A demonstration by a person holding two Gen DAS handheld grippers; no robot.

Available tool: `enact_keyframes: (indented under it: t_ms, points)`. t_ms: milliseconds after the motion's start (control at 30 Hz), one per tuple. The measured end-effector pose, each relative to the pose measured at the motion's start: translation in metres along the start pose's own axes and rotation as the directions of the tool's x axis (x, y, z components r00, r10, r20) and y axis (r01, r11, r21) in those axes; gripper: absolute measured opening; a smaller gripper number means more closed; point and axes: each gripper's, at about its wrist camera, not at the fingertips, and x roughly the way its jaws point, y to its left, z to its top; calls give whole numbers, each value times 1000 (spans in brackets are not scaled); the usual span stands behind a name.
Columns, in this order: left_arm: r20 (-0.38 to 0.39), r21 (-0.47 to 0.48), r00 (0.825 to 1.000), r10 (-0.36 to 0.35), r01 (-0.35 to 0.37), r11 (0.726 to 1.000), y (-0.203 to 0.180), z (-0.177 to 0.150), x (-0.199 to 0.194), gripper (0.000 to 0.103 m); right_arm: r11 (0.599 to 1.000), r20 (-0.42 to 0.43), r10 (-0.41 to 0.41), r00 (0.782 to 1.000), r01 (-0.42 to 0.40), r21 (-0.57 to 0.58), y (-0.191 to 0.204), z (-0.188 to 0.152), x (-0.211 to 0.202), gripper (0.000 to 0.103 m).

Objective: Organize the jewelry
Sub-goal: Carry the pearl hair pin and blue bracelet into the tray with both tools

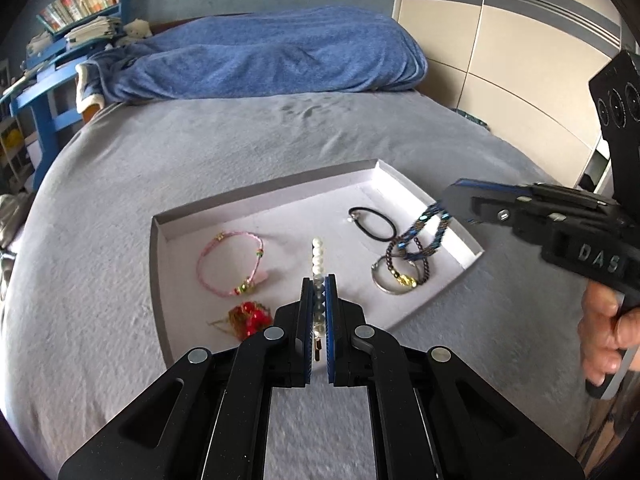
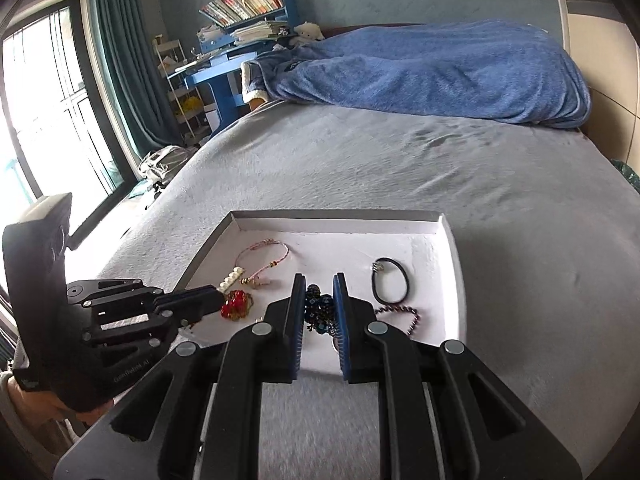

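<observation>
White card forms the shallow tray [image 1: 404,178] lying on the grey bed [image 1: 224,140], and the jewellery sits inside it; the left gripper [image 1: 319,280] has its jaws clenched on a pearl hair clip [image 1: 317,254], whose row of pearls runs forward beyond the tips while its gold end shows between the blue pads nearer the camera; just left of those jaws lies a pink cord bracelet [image 1: 230,264], and nearer, beside the left finger, a red beaded ornament [image 1: 248,318]; off to the right of the jaws a black hair tie [image 1: 374,222] lies flat on the tray floor, and nearer than it a silver bangle [image 1: 394,280] rests tangled with a dark chain bracelet [image 1: 420,258]; the right gripper [image 1: 450,204] comes in from the right over the tray's edge, grasping a blue beaded bracelet [image 1: 426,232] that hangs from its tips down over the bangle and chain, blurred; in the right wrist view those beads [image 2: 319,306] sit bunched between the two blue pads, jaws closed in on them, with the hair tie [image 2: 390,282] just right of the jaws and the red ornament [image 2: 236,305] to their left, touching the left gripper's [image 2: 218,298] tips; a blue blanket [image 1: 272,56] lies heaped at the far end of the bed.
</observation>
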Motion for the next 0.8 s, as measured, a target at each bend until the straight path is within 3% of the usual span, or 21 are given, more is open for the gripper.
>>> enact_keyframes:
  t_ms: [333, 800]
  points:
    - [-49, -78, 999, -5, 1, 997, 21, 17, 39, 6, 1000, -17, -6, 1000, 6, -24, 8, 19, 42, 14]
    - [-189, -61, 982, -6, -6, 998, 18, 12, 96, 6, 998, -117, -50, 992, 53, 17, -20, 14, 98, 14]
